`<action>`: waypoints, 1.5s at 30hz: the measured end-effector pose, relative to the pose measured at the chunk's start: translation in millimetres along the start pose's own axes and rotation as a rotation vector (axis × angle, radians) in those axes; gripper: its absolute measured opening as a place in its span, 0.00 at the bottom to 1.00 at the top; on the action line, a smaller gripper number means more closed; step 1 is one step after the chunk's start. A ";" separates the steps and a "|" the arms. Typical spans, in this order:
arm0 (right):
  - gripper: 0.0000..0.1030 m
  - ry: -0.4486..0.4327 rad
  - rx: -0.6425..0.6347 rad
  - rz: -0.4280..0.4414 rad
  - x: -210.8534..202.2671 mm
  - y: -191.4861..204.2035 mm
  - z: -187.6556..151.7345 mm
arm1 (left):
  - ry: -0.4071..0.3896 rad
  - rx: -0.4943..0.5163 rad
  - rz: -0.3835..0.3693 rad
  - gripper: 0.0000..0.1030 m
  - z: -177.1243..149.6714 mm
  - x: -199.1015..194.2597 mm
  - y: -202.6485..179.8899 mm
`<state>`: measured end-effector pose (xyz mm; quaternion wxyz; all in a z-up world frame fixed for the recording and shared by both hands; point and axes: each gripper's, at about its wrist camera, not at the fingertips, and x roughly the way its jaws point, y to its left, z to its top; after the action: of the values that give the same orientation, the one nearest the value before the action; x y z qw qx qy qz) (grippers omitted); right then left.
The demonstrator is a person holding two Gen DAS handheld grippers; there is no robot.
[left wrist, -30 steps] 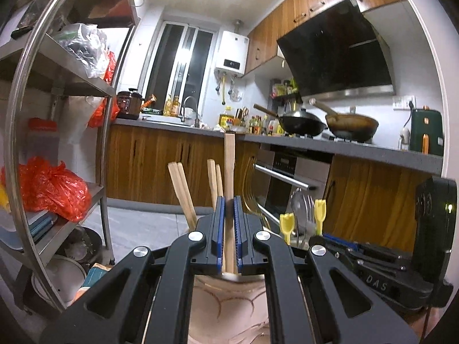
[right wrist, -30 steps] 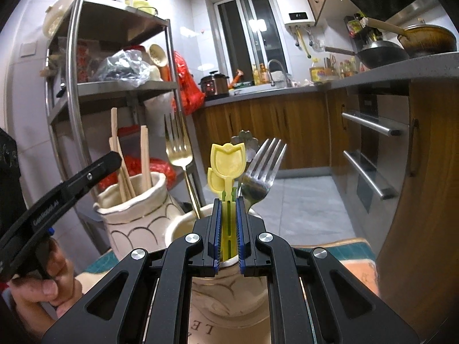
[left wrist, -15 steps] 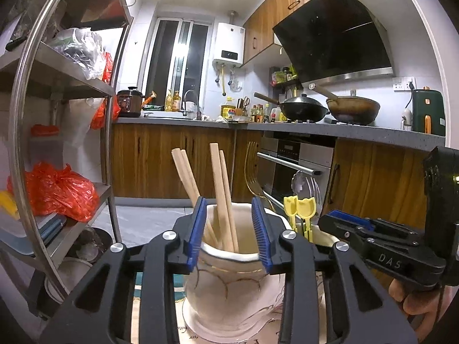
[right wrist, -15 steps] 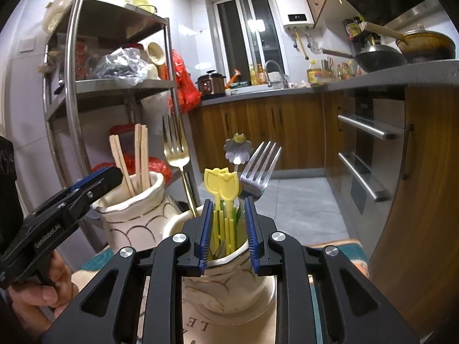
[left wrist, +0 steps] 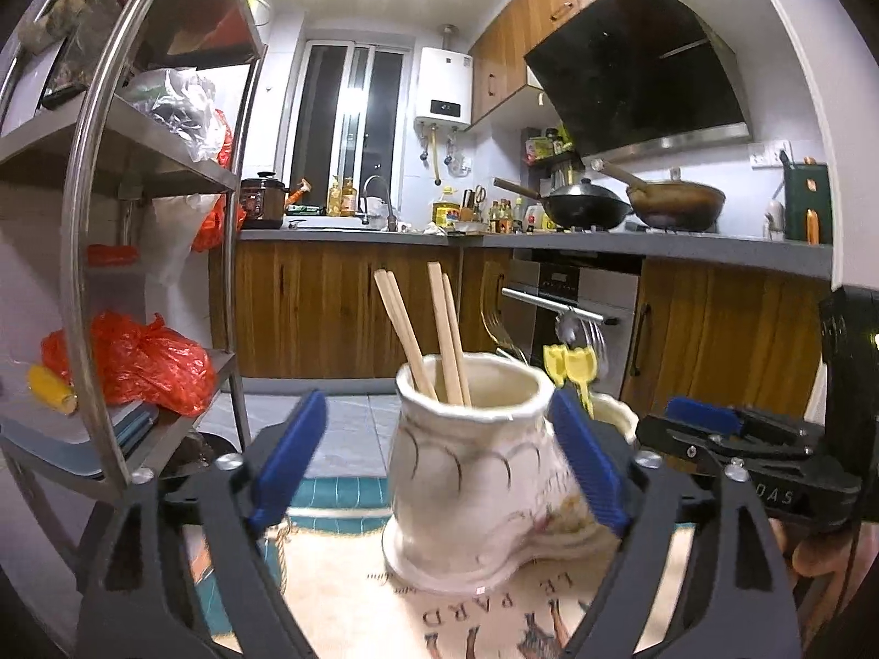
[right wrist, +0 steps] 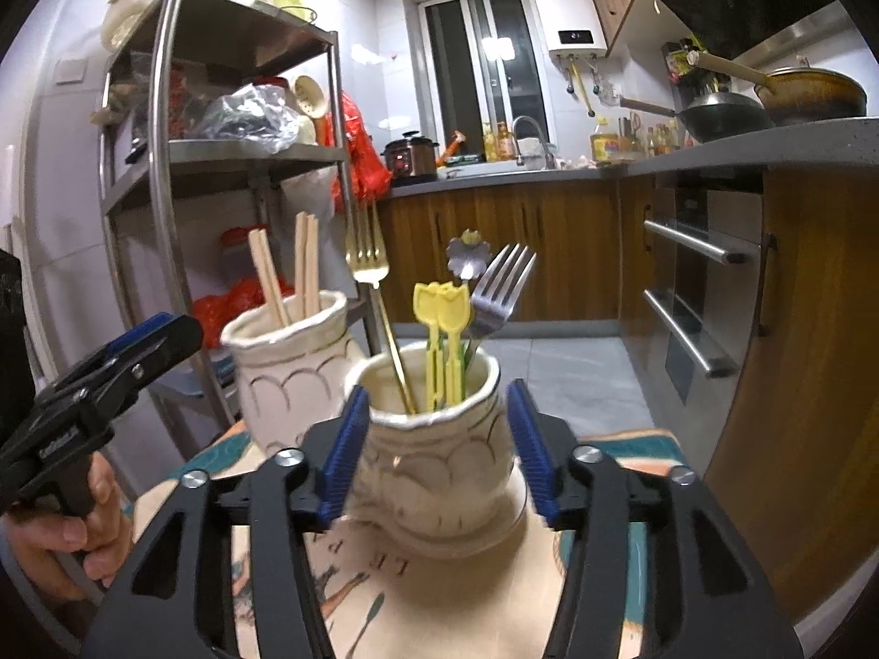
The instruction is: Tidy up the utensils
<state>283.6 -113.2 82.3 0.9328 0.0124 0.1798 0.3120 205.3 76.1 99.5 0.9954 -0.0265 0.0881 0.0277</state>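
1. Because the utensils are sorted by kind, the pale wooden chopsticks point(left wrist: 439, 329) stand in the cream ceramic jar with curved line pattern point(left wrist: 472, 472), left of its twin cream ceramic jar point(right wrist: 434, 456).
2. That twin jar holds the gold fork point(right wrist: 367, 258), yellow tulip-topped picks point(right wrist: 442, 329) and silver fork point(right wrist: 502, 288).
3. Left gripper point(left wrist: 434, 461): jaws have just been opening, now spread wide around the chopstick jar, released, clamping nothing.
4. Right gripper point(right wrist: 434, 456): jaws have just been opening too, flanking the twin jar, released, pads seemingly clear.
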 end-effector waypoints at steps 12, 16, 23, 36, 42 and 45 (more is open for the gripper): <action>0.87 -0.016 0.002 -0.019 -29.3 2.0 -24.1 | 0.044 -0.027 0.007 0.95 -26.8 -22.9 -1.4; 0.90 -0.012 -0.003 -0.031 -32.8 2.3 -27.8 | 0.026 -0.036 0.019 0.95 -27.9 -29.0 -0.1; 0.93 -0.031 -0.015 -0.041 -40.8 5.9 -29.9 | 0.045 -0.032 0.060 0.95 -27.4 -26.8 -1.3; 0.93 -0.026 -0.051 -0.053 -40.5 12.0 -31.2 | 0.043 -0.020 0.072 0.95 -27.5 -29.8 -5.0; 0.94 -0.026 -0.050 -0.054 -40.3 11.3 -31.3 | 0.039 -0.020 0.073 0.95 -26.9 -31.4 -4.7; 0.94 -0.026 -0.051 -0.054 -40.5 11.5 -31.3 | 0.039 -0.019 0.073 0.95 -26.8 -31.2 -4.4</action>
<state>236.2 -130.5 67.8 0.9432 -0.0119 0.1599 0.2911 170.2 68.6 78.9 0.9915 -0.0332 0.1081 0.0642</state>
